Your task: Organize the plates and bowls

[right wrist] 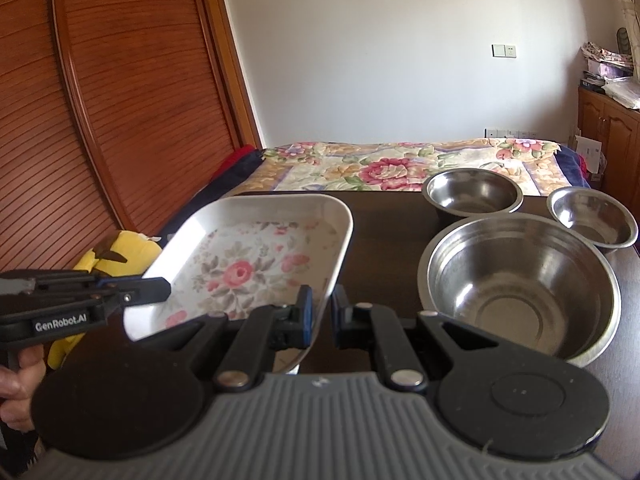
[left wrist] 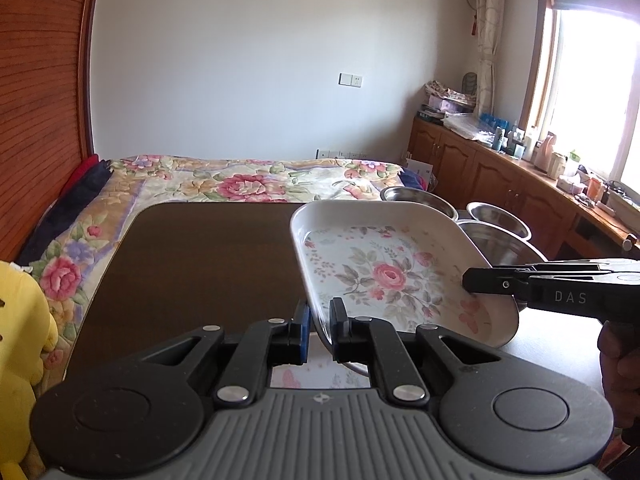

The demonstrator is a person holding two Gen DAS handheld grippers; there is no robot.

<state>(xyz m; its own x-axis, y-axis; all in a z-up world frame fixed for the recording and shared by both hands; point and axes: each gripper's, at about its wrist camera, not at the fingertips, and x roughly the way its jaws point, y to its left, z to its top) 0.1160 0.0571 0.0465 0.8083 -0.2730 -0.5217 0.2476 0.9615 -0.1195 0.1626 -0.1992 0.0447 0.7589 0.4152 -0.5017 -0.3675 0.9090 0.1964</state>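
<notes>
A: Starting at the left: clamped or loose, that left claw (left wrist: 320, 322)?

B: Clamped. Pinched on the near rim of the floral plate (left wrist: 380, 276), with the rim caught between both pads. Holding it raised and tilted, seemingly clear of the dark tabletop (left wrist: 200, 264).

A: Why two grips on one plate?

B: Probably for balance. Looks like a wide, shallow dish, likely to swing or slip from a single pinch on the rim. Hence the right claw (left wrist: 484, 284) closed on the opposite rim, sharing the load.

A: Any writing worth noting?

B: "GenRobot.AI" in white on the body of the left claw, read from the right wrist view. Then "DAS" in pale letters on the body of the right claw, read from the left wrist view. Nothing legible on the plate itself, only pink roses and grey-green leaves.

A: And further right?

B: Three steel bowls resting on the tabletop: the large bowl (right wrist: 520, 284) nearest, the far bowl (right wrist: 472, 192) behind it, the small bowl (right wrist: 592, 220) off to the right. Not nested, and not touched by either claw.

A: So, judging by the task?

B: Likely moving the plate to its spot first, with the bowls not yet stacked. Worth keeping both pinches level to avoid a slide.
</notes>
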